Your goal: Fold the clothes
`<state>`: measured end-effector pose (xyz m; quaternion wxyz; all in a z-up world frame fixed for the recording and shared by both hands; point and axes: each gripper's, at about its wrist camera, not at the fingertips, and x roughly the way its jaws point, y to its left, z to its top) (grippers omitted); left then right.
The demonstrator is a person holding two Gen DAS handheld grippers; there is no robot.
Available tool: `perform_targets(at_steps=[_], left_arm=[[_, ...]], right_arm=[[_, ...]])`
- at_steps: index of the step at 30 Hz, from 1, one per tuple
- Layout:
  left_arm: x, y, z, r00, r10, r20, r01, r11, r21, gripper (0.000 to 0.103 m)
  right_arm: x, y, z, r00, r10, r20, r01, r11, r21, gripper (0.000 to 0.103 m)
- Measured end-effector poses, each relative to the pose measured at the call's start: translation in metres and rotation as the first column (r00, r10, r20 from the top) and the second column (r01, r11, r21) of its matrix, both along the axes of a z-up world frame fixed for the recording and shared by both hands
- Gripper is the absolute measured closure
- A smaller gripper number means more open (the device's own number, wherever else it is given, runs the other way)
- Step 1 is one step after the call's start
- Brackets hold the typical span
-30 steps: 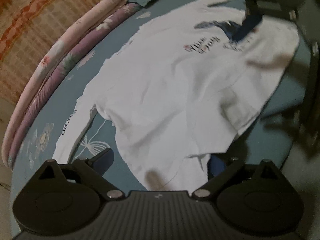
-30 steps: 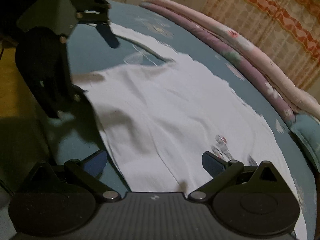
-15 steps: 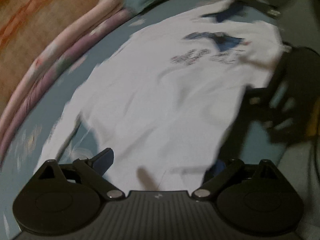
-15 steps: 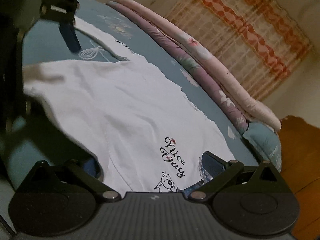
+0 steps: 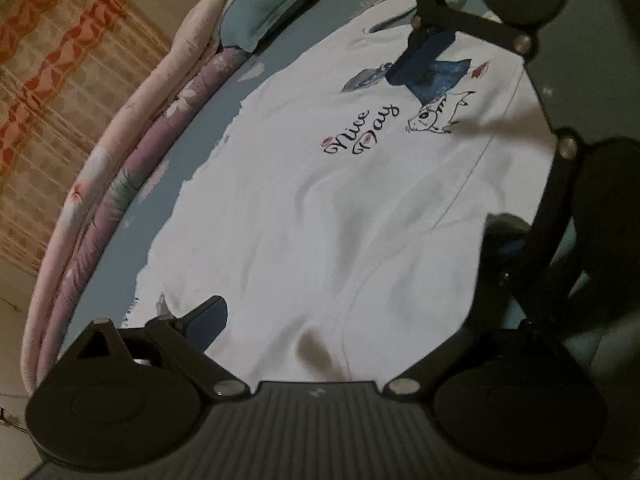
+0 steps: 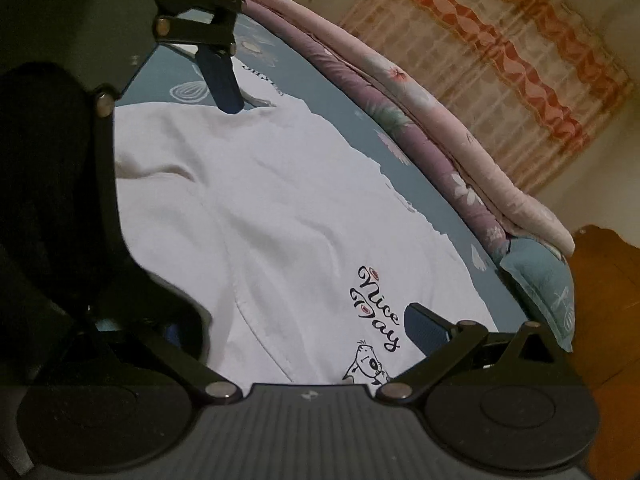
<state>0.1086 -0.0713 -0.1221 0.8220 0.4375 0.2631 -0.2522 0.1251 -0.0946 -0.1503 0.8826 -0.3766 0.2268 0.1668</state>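
A white T-shirt [image 5: 320, 216] [image 6: 248, 208] with a black "Nice Day" print [image 5: 360, 132] [image 6: 376, 312] and a small cartoon dog lies spread on the blue bed sheet [image 5: 120, 248]. My left gripper [image 5: 356, 288] is open low over one end of the shirt, with cloth lying between its wide-set fingers. My right gripper [image 6: 296, 324] is open too, over the printed end. The two face each other: the right gripper [image 5: 452, 160] shows at the top right of the left wrist view, the left gripper [image 6: 164, 216] at the upper left of the right wrist view. Neither grips the cloth.
A rolled pink and purple quilt [image 5: 132, 152] [image 6: 420, 120] runs along the far side of the bed. A teal pillow [image 5: 272, 4] [image 6: 540, 284] lies at its end, beside brown wooden furniture [image 6: 608, 280]. An orange and white curtain [image 6: 500, 36] hangs behind.
Both grippers have swung toward each other and lowered over the shirt, so each fills more of the other's view. The shirt has stayed flat. Both stay open.
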Motion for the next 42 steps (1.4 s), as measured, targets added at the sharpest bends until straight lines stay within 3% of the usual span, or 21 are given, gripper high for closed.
perform_targets(at_steps=[5, 8, 10, 12, 14, 16, 18, 19, 20, 21, 24, 28, 33, 38, 42], left_arm=[[-0.005, 0.022, -0.002, 1.000, 0.019, 0.001, -0.019, 1.000, 0.002, 0.005], [-0.013, 0.026, -0.005, 0.999, 0.009, 0.034, -0.010, 0.999, 0.038, 0.006], [-0.016, 0.021, -0.008, 0.998, -0.017, 0.064, 0.013, 0.998, 0.061, 0.006], [-0.019, 0.017, -0.010, 0.995, -0.044, 0.087, 0.037, 0.996, 0.083, 0.009], [-0.019, 0.013, -0.011, 0.994, -0.077, 0.083, 0.069, 0.993, 0.095, 0.019], [-0.021, 0.011, -0.011, 0.992, -0.106, 0.072, 0.098, 0.990, 0.106, 0.031], [-0.025, 0.011, -0.011, 0.990, -0.134, 0.038, 0.129, 0.985, 0.110, 0.058], [-0.027, 0.011, -0.011, 0.990, -0.140, 0.018, 0.137, 0.984, 0.111, 0.076], [-0.028, 0.011, -0.011, 0.990, -0.144, -0.002, 0.143, 0.983, 0.112, 0.087], [-0.030, 0.011, -0.011, 0.989, -0.145, -0.019, 0.147, 0.983, 0.111, 0.092], [-0.035, 0.014, -0.003, 0.989, -0.145, -0.044, 0.148, 0.985, 0.091, 0.098], [-0.041, 0.022, 0.016, 0.985, -0.145, -0.096, 0.151, 0.987, 0.055, 0.101], [-0.044, 0.036, 0.021, 0.975, -0.105, -0.196, 0.107, 0.994, 0.002, 0.101], [-0.039, 0.045, 0.017, 0.943, -0.052, -0.328, 0.037, 0.998, -0.052, 0.095], [-0.035, 0.060, 0.038, 0.914, -0.038, -0.403, -0.015, 0.992, -0.127, 0.090]], right_arm=[[-0.007, -0.045, -0.002, 0.999, -0.040, -0.002, 0.040, 0.999, -0.005, 0.000], [-0.010, -0.072, -0.009, 0.993, -0.094, 0.070, 0.102, 0.987, -0.124, 0.000], [-0.010, -0.084, -0.007, 0.993, -0.111, 0.050, 0.116, 0.987, -0.112, 0.000], [-0.012, -0.084, -0.007, 0.994, -0.096, 0.051, 0.101, 0.988, -0.113, 0.004], [-0.021, -0.076, -0.006, 0.997, -0.042, 0.062, 0.049, 0.992, -0.118, 0.009], [-0.026, -0.066, -0.009, 0.998, 0.017, 0.067, -0.008, 0.991, -0.134, 0.023], [-0.028, -0.060, -0.012, 0.998, 0.050, 0.046, -0.042, 0.987, -0.153, 0.056], [-0.028, -0.059, -0.011, 0.998, 0.060, 0.024, -0.056, 0.988, -0.147, 0.065], [-0.028, -0.059, -0.009, 0.998, 0.066, 0.005, -0.065, 0.989, -0.135, 0.083], [-0.028, -0.059, -0.006, 0.997, 0.072, -0.014, -0.074, 0.990, -0.123, 0.092], [-0.031, -0.063, 0.008, 0.994, 0.098, -0.043, -0.102, 0.989, -0.108, 0.098], [-0.038, -0.076, 0.033, 0.981, 0.131, -0.146, -0.134, 0.991, -0.012, 0.099], [-0.044, -0.084, 0.035, 0.954, 0.147, -0.260, -0.136, 0.989, 0.059, 0.099], [-0.040, -0.090, 0.028, 0.915, 0.145, -0.377, -0.127, 0.989, 0.073, 0.094], [-0.041, -0.107, 0.039, 0.893, 0.148, -0.425, -0.112, 0.988, 0.109, 0.084]])
